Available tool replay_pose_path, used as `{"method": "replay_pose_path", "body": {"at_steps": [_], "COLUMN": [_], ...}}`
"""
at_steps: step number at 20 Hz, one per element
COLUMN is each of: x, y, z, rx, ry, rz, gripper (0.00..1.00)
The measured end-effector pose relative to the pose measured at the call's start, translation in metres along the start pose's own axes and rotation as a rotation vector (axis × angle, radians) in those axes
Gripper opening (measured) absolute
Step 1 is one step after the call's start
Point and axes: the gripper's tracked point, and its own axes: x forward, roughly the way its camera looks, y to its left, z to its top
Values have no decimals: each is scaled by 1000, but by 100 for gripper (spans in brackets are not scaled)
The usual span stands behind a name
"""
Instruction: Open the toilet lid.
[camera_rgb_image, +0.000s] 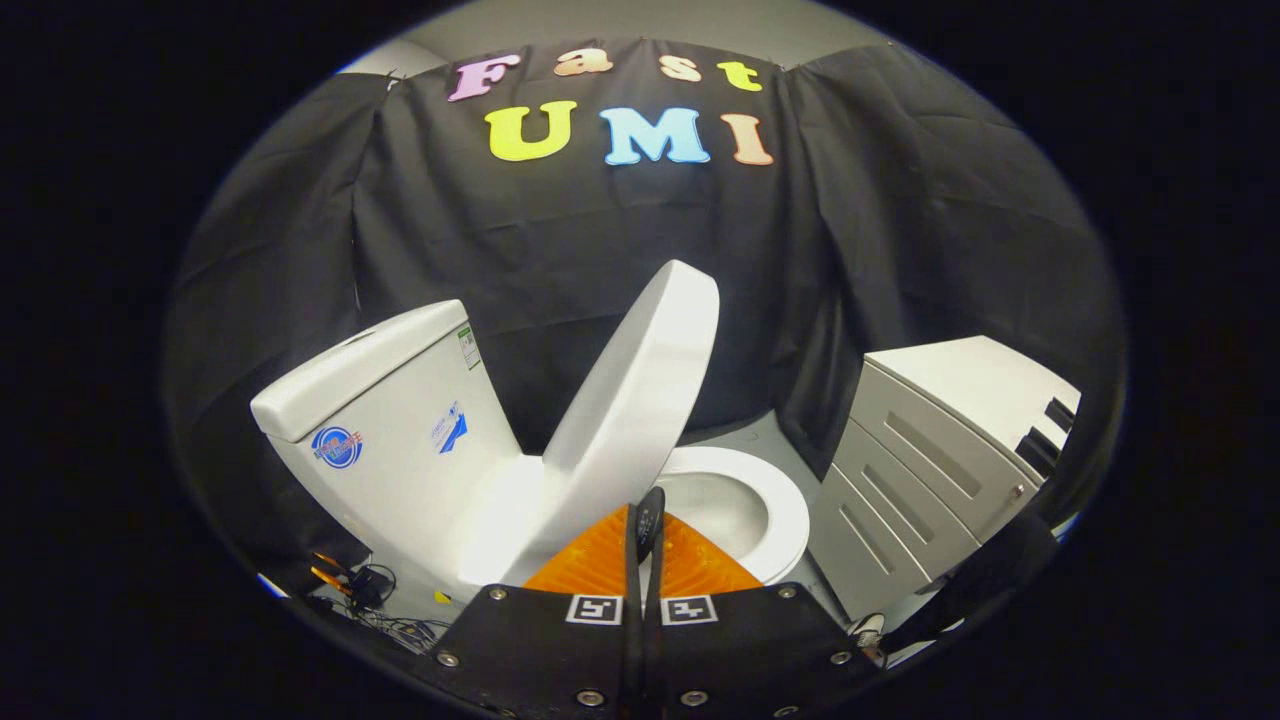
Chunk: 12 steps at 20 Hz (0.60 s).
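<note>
against black cloth, white toilet lid (640, 390) stands half-raised, gripper (645, 520) closed.

Gripper (645, 525): two black fingers (650, 520), slim, rounded at the tips. Orange wedge-shaped panels at 9 and 3 o'clock of the fingers. Black base plates, silver screws along the edges. One black-and-white square marker per plate.
</note>
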Motion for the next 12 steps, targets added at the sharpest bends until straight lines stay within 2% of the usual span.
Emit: {"method": "replay_pose_path", "body": {"at_steps": [12], "x": [-18], "y": [69], "z": [28], "rx": [-130], "ry": [-93], "rz": [43], "gripper": [0]}}
